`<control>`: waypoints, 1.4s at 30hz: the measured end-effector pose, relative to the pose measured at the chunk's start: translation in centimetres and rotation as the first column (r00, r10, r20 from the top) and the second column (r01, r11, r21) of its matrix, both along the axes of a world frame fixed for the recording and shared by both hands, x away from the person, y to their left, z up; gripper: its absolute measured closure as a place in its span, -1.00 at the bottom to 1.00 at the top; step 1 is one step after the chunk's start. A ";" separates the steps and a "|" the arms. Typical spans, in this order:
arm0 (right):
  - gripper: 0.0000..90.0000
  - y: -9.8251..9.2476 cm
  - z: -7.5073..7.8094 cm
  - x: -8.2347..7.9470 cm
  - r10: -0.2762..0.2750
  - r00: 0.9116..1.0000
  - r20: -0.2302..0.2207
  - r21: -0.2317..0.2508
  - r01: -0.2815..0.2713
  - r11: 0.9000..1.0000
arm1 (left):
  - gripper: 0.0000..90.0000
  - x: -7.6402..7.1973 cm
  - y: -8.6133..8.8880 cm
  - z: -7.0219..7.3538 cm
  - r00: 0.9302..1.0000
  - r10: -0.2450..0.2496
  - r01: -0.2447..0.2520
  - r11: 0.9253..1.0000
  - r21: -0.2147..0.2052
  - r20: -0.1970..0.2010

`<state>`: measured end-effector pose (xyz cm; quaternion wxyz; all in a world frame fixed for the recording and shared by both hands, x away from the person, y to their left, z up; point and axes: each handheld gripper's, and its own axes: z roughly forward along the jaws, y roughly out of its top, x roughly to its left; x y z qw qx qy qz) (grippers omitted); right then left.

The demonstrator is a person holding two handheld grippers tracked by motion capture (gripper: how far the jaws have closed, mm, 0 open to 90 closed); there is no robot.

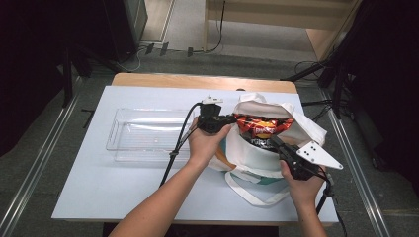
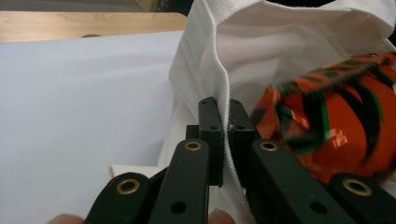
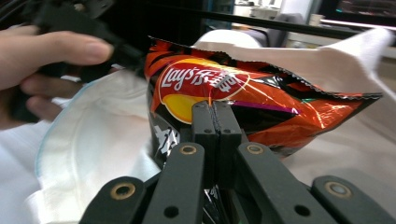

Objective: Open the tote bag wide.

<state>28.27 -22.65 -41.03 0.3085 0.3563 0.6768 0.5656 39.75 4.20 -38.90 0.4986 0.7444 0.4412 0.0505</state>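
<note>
Chips: one orange bag [image 3: 261, 107] stands in the single white tote [image 1: 257, 153], my right gripper [image 3: 215, 116] pinching its lower front, my left gripper [image 2: 224, 116] clamping the tote's rim beside it.

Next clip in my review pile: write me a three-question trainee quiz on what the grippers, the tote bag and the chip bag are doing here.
1. True or false: the left gripper is clamped on the rim of the white tote bag.
2. Which thing do the right gripper's jaws pinch?
A. the clear plastic tray
B. the orange chip bag
C. a tote strap
3. Fill in: the clear plastic tray lies on the table to the ______ of the tote bag in the high view.

Key
1. True: the fabric edge runs between the closed jaws.
2. B: the jaws close on the chip bag's lower part, with the bag sitting in the tote's mouth.
3. left
</note>
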 end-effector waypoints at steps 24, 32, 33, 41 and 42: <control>0.41 -0.1 -0.7 0.7 -0.146 0.971 -0.187 -0.022 0.145 0.989 | 0.98 -1.0 0.5 -0.3 0.999 -0.032 0.032 0.999 0.015 0.023; 1.00 -0.3 -1.0 0.8 -0.126 0.970 -0.209 -0.027 0.123 0.992 | 0.91 -1.2 0.7 -0.2 0.998 -0.043 0.043 0.999 0.005 0.043; 1.00 -0.3 -1.0 0.8 -0.126 0.971 -0.205 -0.029 0.122 0.992 | 0.87 -1.3 0.8 -0.2 0.998 -0.044 0.044 0.999 0.000 0.051; 1.00 -0.2 -0.9 0.8 -0.129 0.973 -0.190 -0.027 0.126 0.992 | 0.03 -2.0 1.8 0.3 0.989 -0.020 0.013 0.999 0.050 0.144; 1.00 -0.1 -0.9 0.8 -0.129 0.973 -0.189 -0.026 0.127 0.992 | -0.11 -2.2 1.9 0.3 0.987 -0.013 0.003 0.998 0.059 0.162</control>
